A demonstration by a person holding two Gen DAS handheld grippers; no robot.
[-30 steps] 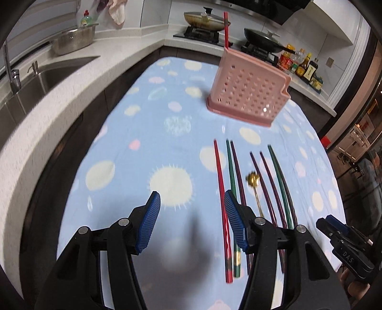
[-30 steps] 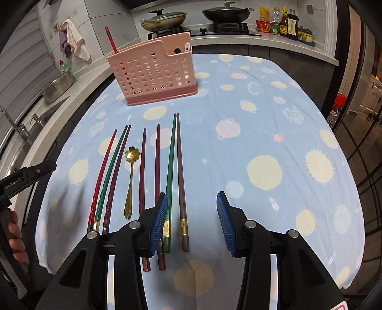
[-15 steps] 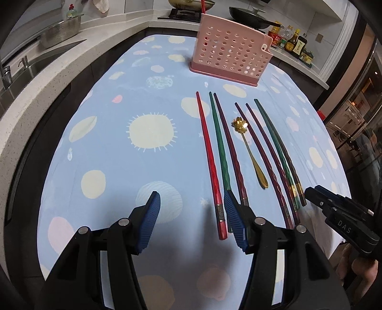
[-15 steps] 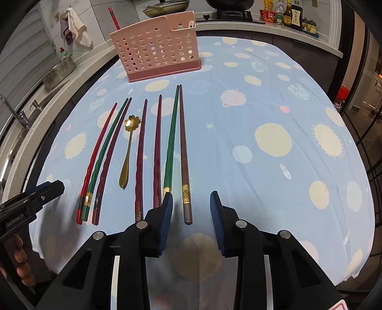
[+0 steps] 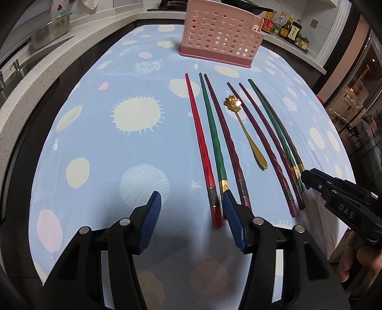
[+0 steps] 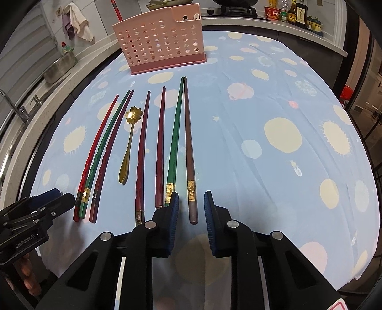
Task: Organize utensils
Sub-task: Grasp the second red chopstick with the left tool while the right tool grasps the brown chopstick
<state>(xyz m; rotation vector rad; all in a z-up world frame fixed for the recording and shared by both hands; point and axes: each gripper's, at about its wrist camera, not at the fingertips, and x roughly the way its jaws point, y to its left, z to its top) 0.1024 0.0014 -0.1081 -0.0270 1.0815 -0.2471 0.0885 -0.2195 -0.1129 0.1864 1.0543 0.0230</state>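
Note:
Several chopsticks lie side by side on the blue tablecloth [image 5: 114, 152]: red [image 5: 203, 147], green [image 5: 214, 138], dark red, purple, and a brown one [image 6: 189, 147] at the far right. A gold flower-headed spoon [image 5: 246, 128] lies among them, also in the right wrist view [image 6: 130, 143]. A pink perforated utensil holder [image 5: 220, 31] stands at the far end, with one red chopstick [image 6: 116, 9] in it. My left gripper [image 5: 191, 209] is open, its right pad beside the red chopstick's near end. My right gripper [image 6: 189, 205] is open, its pads on either side of the brown chopstick's near end.
A sink and faucet [image 6: 16, 107] and a steel bowl [image 5: 50, 31] are on the counter at left. Pans sit on the stove behind the holder. Sauce bottles [image 5: 286, 26] stand at the back right. The table's near edge is just under both grippers.
Both grippers have drawn back toward the chopsticks' near ends. The right gripper's jaws have narrowed and shifted to straddle the brown chopstick. Nothing on the table has moved.

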